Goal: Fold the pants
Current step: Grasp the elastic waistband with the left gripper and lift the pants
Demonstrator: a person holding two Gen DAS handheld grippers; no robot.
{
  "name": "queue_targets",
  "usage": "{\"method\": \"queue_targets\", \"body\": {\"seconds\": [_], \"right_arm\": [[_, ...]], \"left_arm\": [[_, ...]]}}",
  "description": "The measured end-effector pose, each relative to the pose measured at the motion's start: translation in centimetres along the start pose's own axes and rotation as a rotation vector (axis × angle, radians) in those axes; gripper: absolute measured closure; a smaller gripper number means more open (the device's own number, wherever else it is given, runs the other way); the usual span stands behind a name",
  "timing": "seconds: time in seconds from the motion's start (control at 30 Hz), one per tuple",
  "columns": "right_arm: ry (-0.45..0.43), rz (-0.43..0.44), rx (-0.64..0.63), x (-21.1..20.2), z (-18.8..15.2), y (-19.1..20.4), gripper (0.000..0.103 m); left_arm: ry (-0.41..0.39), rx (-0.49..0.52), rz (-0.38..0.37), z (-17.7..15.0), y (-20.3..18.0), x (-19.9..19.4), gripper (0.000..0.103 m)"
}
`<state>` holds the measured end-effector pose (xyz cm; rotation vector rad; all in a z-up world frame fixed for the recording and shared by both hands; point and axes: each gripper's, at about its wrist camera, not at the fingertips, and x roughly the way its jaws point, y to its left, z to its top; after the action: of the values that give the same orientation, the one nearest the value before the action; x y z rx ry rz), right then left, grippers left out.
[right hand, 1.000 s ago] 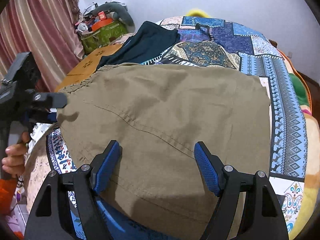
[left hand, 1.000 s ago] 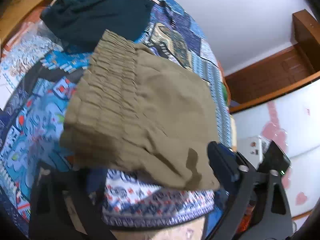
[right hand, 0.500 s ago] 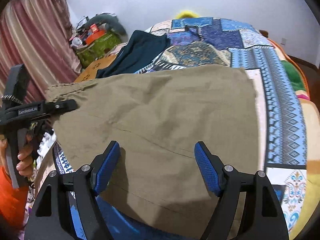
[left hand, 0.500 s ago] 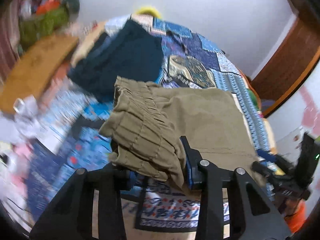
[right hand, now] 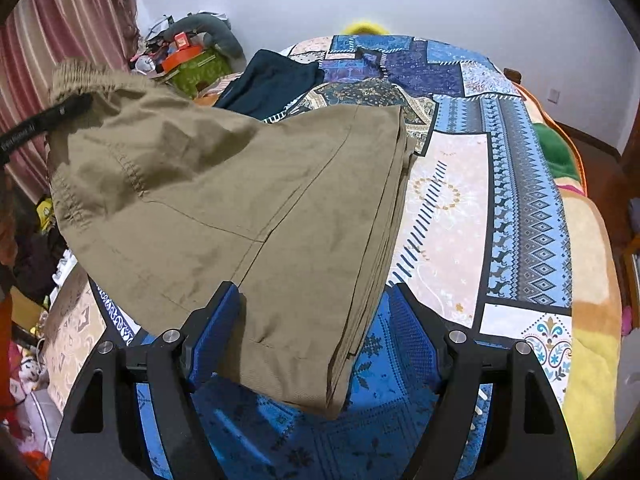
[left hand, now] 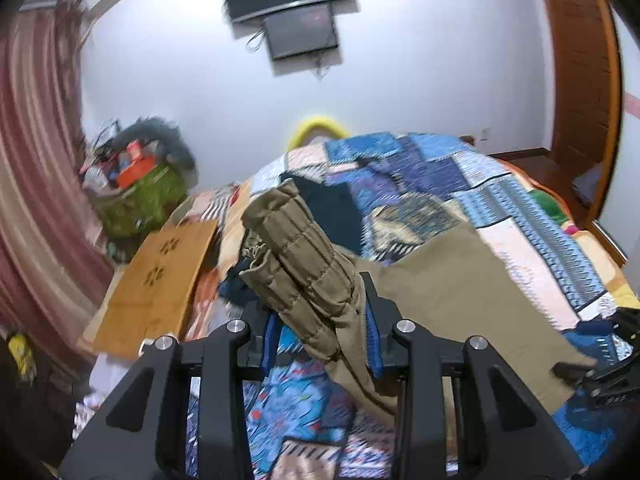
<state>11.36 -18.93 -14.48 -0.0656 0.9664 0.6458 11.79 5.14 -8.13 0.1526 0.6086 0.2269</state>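
Olive-khaki pants (right hand: 224, 184) lie folded on a patchwork bedspread (right hand: 520, 208), with the waistband end raised off the bed. My left gripper (left hand: 320, 312) is shut on the elastic waistband (left hand: 296, 256) and holds it up; it also shows at the left edge of the right wrist view (right hand: 52, 116). My right gripper (right hand: 316, 320) is open, its blue pads either side of the pants' near edge, which drapes over the left pad (right hand: 216, 332). The right gripper shows at the lower right of the left wrist view (left hand: 596, 376).
A dark teal garment (right hand: 272, 84) lies further up the bed. A wooden board (left hand: 152, 284) and a green bag of clutter (left hand: 140, 192) stand left of the bed, by a striped curtain (left hand: 32, 184). A screen (left hand: 300, 28) hangs on the far wall.
My left gripper has closed on the waistband and lifted it up off the bed. The pants' left side now rises. My right gripper stays open at the near edge.
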Motion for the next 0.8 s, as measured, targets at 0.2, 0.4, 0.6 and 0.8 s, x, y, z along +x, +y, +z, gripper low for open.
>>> {"method": "queue_targets", "body": {"seconds": [0.2,0.4,0.6,0.8], "right_arm": [[-0.014,0.023,0.033,0.1,-0.3,-0.5,0.028],[-0.023,0.035,0.049,0.2,-0.4,-0.8,0.028],[-0.028,0.043,0.05,0.1,-0.5,-0.9,0.028],[-0.031,0.055,0.062,0.1,-0.7,-1.2,0.028]], "left_arm": [[-0.033,-0.003,-0.162,2.3,-3.3,-0.6,0.068],[0.041,-0.043,-0.411,3.4,-5.7,0.0,0.073],[0.154,-0.064,-0.56,3.5,-8.3,1.7,0.073],[0.222,-0.036,-0.61,3.0,-9.9,2.2,0.071]]}}
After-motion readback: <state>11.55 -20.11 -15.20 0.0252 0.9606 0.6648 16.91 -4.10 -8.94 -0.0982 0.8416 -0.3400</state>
